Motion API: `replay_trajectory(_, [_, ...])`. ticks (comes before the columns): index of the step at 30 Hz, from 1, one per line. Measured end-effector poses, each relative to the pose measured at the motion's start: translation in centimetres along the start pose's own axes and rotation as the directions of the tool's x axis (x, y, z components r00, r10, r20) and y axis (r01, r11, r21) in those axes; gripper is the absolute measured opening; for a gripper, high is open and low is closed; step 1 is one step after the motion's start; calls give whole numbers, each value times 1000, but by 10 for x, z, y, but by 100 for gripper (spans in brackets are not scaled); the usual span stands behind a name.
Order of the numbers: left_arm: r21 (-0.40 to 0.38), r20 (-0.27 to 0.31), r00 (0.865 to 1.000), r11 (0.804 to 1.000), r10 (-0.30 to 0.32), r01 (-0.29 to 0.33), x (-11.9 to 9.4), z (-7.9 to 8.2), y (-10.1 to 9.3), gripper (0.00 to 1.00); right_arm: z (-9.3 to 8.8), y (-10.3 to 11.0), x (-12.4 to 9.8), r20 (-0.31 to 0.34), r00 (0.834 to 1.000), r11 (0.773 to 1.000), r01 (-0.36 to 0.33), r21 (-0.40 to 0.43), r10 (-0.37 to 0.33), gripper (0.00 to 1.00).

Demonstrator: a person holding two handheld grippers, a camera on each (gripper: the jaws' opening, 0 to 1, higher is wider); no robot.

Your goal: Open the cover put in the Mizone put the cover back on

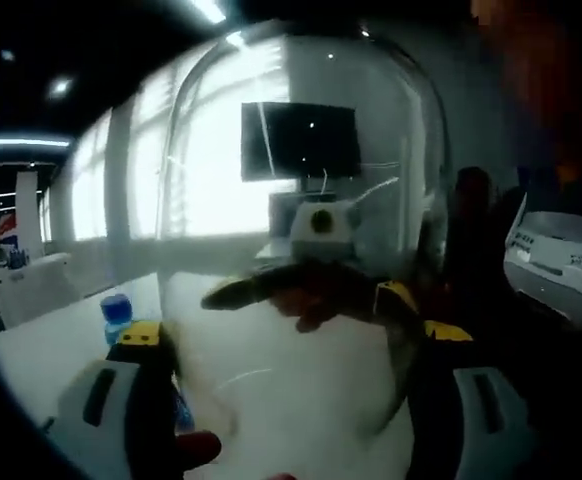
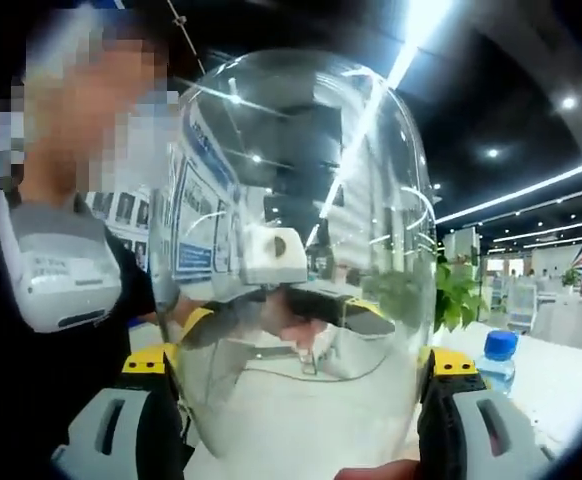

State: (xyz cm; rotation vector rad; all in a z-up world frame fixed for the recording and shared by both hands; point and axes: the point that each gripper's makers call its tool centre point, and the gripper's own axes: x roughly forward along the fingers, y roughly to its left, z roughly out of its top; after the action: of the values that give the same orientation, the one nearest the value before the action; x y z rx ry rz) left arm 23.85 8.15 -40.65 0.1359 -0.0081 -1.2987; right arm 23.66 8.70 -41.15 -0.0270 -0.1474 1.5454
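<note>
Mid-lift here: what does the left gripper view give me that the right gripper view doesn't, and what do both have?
Left gripper view only: a dark monitor seen through the dome against bright windows, and a white box at right.

Right gripper view only: a person's torso close on the left, wall posters and a green plant.

Both: the clear glass dome cover between that view's jaws, the opposite gripper seen through the glass, the white table, and the blue-capped Mizone bottle standing outside the cover.
</note>
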Motion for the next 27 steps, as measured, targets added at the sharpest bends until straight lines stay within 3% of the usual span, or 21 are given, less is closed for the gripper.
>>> replay_trajectory(14, [23,4,1000,1000,2,-2,3,36,8,85,37,-10,0,20,1000,1000,-2,-20,2,91])
replay_trajectory(23, [41,10,1000,999,3,-4,4,55,24,85,60,-29,4,29,1000,999,-2,-45,3,91])
replay_trajectory(27, [40,39,999,999,4,-6,5,65,37,85,71,-39,6,39,999,999,2,-53,0,91])
